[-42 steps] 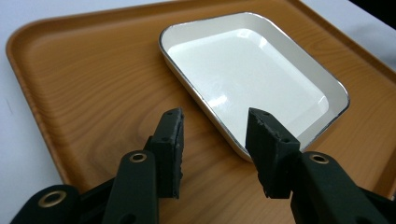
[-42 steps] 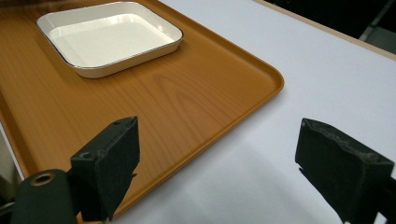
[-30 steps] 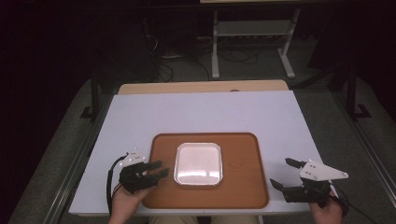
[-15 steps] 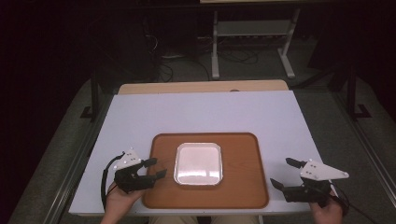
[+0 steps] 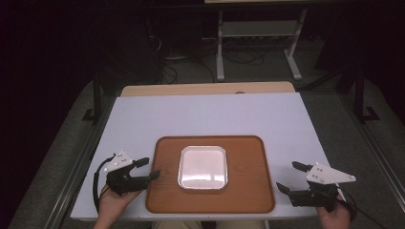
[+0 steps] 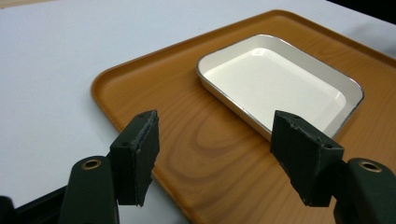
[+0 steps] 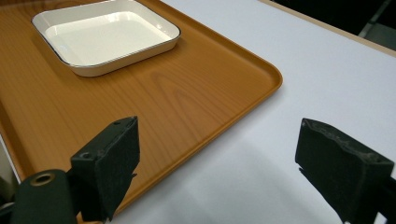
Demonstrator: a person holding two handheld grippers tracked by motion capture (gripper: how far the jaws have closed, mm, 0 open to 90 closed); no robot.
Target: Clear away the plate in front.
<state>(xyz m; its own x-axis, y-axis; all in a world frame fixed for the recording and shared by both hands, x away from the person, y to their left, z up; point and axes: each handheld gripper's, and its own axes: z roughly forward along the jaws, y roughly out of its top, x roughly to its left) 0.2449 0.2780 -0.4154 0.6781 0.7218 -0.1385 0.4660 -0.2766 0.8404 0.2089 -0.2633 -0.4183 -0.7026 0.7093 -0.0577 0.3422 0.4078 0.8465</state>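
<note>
- Left gripper (image 5: 145, 168) sits at the near left of the table, jaws spread wide and nothing between them; they have just been opening.
- Its tips point toward the wooden tray (image 5: 248, 191), with one tip over the tray's left rim in the high view.
- Seen along the left gripper (image 6: 212, 156) from its own camera, both black pads hang above the tray's near corner (image 6: 140, 88), clear of the wood.
- Left hand (image 5: 112, 202) grips that tool from below, a black cable looping off beside it.
- Over on the far side now: right gripper (image 5: 292, 176) is parked at the near right, jaws wide apart as well, pinching nothing.
- Its grey three-cornered plate rides on top, and the right hand (image 5: 334, 217) holds it at the table's near edge.
- From the right gripper view, the right gripper (image 7: 215, 165) has one pad over the tray's edge (image 7: 261, 65) and the other over bare white tabletop.
- Tray lies flat in the near middle of the white table (image 5: 210, 117), squarely between the two tools.
- White dish (image 5: 203, 167) rests in the middle of the tray, upright, square with rounded corners and a thin dark rim, empty.
- Dish stands well apart from both sets of jaws; the left gripper is the nearer one.
- Beyond the white top, a strip of pale wooden board (image 5: 205, 88) shows along the far edge.
- Farther back on the dark floor, a metal stand (image 5: 258, 33) and loose cables.
</note>
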